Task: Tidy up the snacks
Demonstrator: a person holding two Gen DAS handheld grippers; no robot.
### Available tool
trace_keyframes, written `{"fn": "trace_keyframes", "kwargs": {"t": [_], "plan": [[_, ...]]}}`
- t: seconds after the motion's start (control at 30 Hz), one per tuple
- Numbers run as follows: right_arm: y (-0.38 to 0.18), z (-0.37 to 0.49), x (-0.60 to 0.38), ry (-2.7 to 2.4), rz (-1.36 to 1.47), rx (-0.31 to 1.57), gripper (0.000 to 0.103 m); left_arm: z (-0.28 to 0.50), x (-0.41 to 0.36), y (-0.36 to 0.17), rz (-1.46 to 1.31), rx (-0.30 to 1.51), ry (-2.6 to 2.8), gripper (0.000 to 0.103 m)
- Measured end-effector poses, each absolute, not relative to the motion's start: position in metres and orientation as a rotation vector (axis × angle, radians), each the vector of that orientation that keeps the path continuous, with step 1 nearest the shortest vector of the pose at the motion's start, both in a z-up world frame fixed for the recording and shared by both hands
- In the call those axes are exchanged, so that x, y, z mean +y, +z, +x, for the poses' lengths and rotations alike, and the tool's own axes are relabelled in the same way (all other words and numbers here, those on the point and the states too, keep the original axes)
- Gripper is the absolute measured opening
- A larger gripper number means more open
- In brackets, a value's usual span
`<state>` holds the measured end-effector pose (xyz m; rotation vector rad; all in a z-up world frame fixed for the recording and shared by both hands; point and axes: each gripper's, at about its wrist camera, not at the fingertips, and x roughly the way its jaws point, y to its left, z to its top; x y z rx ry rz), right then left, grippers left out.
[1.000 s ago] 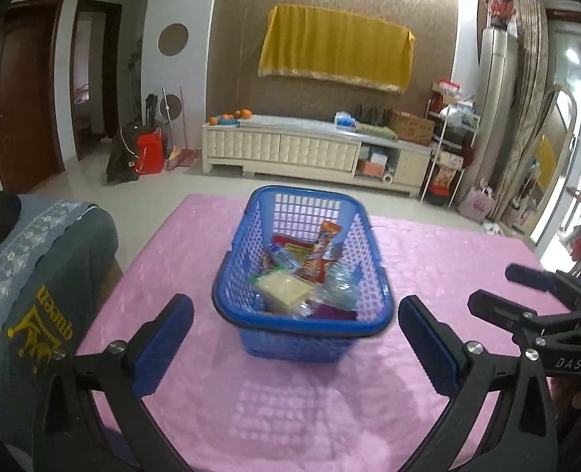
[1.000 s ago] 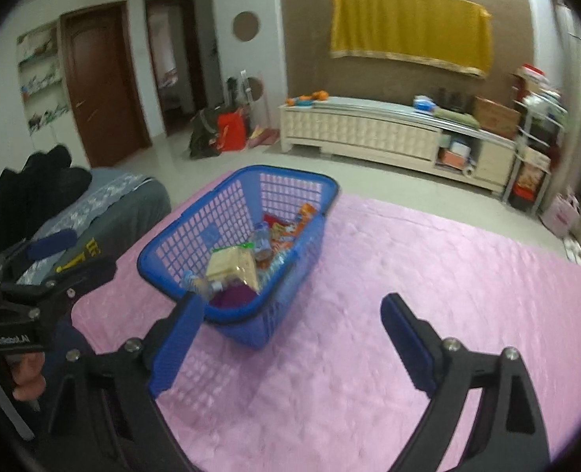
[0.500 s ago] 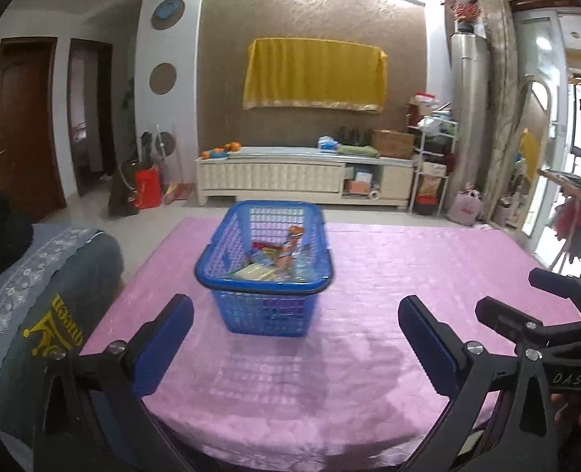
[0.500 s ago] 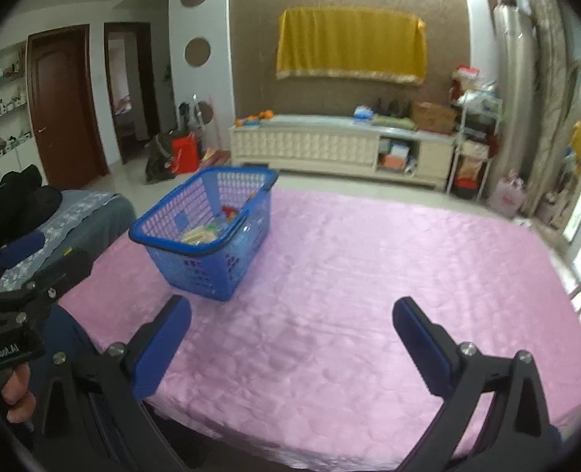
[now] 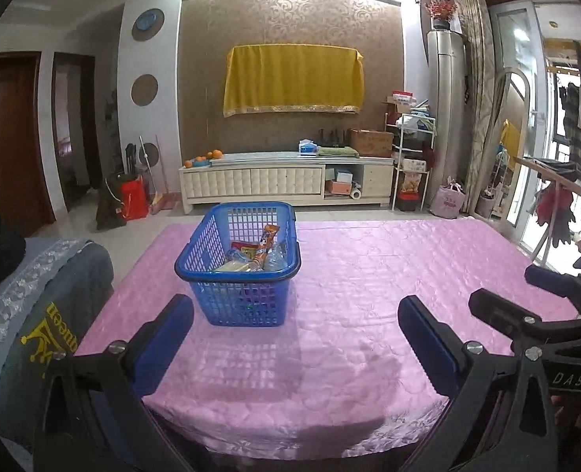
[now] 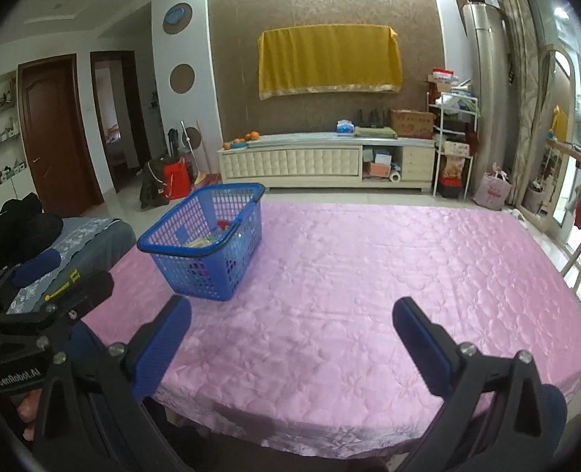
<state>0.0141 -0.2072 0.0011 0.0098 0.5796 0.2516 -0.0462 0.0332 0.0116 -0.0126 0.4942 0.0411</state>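
The blue plastic lattice basket [image 5: 237,271] stands on the pink quilted tablecloth [image 5: 369,275] at 11 o'clock from the left gripper [image 5: 296,330] — snack packets [image 5: 257,253] inside, apparently several. The right gripper [image 6: 290,334] has just been opening; both grippers' jaws stand wide, nothing between them — basket at 10 o'clock.

Table [image 5: 369,275], covered by a pink quilted cloth [image 6: 369,275]. One blue plastic basket [image 5: 237,271] stands on it, holding snack packets [image 5: 257,253]; the cloth beside the basket is bare.
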Motion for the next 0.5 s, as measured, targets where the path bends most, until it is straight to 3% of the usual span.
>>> {"fn": "trace_keyframes", "kwargs": {"t": [0.5], "plan": [[-0.0006,0.0095,-0.2079,0.274,0.04,0.608,0.103,-0.0507,0.0408,0.0059,-0.048,0.512,0.043,0.103]]}}
